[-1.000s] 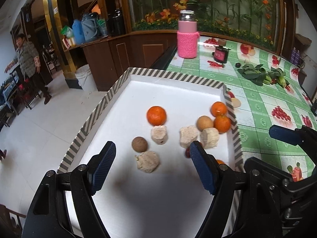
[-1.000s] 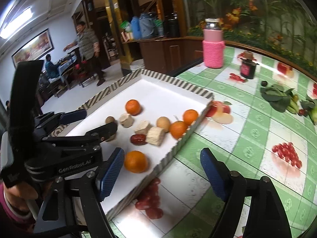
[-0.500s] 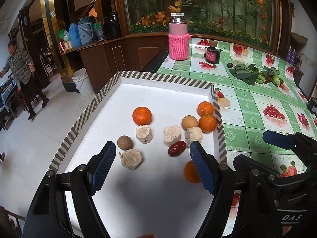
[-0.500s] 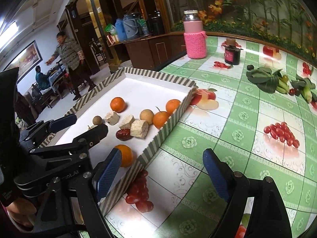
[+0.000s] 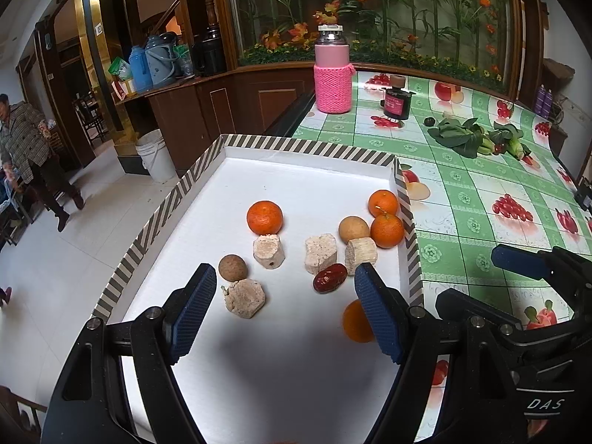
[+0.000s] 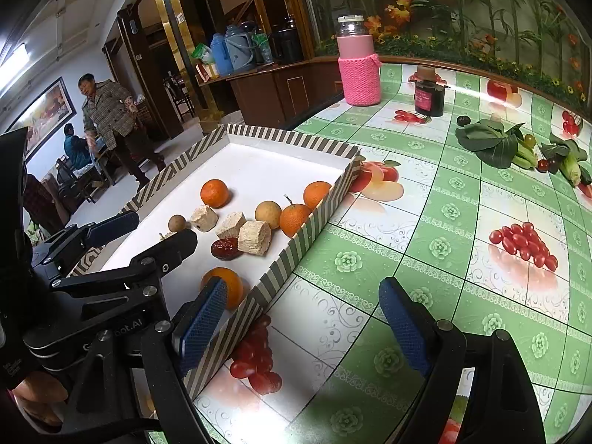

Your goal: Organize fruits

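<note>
A white tray with a striped rim (image 5: pixel 307 146) (image 6: pixel 296 137) holds several oranges (image 5: pixel 264 217) (image 6: pixel 214 193), beige chunks (image 5: pixel 320 252) (image 6: pixel 254 237), a red date (image 5: pixel 329 277) (image 6: pixel 224 248) and brown round fruits (image 5: pixel 232 267) (image 6: pixel 268 214). My left gripper (image 5: pixel 285 314) is open and empty above the tray's near part; one orange (image 5: pixel 355 322) lies by its right finger. My right gripper (image 6: pixel 303 333) is open and empty over the tablecloth beside the tray's right rim; it also shows in the left wrist view (image 5: pixel 518 259).
On the green fruit-print tablecloth (image 6: pixel 462 240) stand a pink-sleeved bottle (image 5: pixel 332 70) (image 6: pixel 358 63) and a dark jar (image 5: pixel 396 99) (image 6: pixel 428 97). Leafy greens (image 5: pixel 462 135) (image 6: pixel 492 144) lie far right. The tray's left side overhangs the floor, where a person (image 6: pixel 111 122) stands.
Both grippers have pulled back and up from the tray, so more of the tray and fruit shows. Both stay open. The fruit has not moved.
</note>
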`<state>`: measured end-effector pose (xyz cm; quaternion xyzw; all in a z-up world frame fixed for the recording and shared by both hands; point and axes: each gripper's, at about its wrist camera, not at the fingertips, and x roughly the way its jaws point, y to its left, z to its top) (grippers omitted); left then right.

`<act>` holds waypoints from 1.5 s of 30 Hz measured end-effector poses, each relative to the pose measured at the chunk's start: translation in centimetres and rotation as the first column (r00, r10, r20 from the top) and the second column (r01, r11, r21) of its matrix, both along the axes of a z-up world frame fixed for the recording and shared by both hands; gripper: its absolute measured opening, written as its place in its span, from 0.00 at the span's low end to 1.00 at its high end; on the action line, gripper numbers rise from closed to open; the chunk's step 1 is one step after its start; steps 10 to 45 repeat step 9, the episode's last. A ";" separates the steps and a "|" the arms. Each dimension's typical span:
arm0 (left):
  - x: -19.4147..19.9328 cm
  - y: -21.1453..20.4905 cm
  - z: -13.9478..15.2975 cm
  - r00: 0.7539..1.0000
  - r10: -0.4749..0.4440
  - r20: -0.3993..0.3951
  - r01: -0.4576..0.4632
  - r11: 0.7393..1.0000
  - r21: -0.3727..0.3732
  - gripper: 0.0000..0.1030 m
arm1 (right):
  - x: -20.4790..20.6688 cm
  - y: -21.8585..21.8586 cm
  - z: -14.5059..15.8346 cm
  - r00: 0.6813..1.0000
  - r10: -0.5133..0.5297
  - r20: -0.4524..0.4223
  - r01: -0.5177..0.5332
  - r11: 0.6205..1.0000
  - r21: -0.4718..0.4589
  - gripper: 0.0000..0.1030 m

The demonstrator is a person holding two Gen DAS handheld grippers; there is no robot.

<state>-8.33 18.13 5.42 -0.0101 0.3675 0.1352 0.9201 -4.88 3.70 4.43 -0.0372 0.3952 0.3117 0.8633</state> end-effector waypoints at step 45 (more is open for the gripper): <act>-0.1 -0.2 0.3 1.000 -0.002 0.009 0.002 0.999 0.032 0.75 | 0.1 0.2 0.0 1.000 0.009 0.000 -0.009 1.000 -0.006 0.83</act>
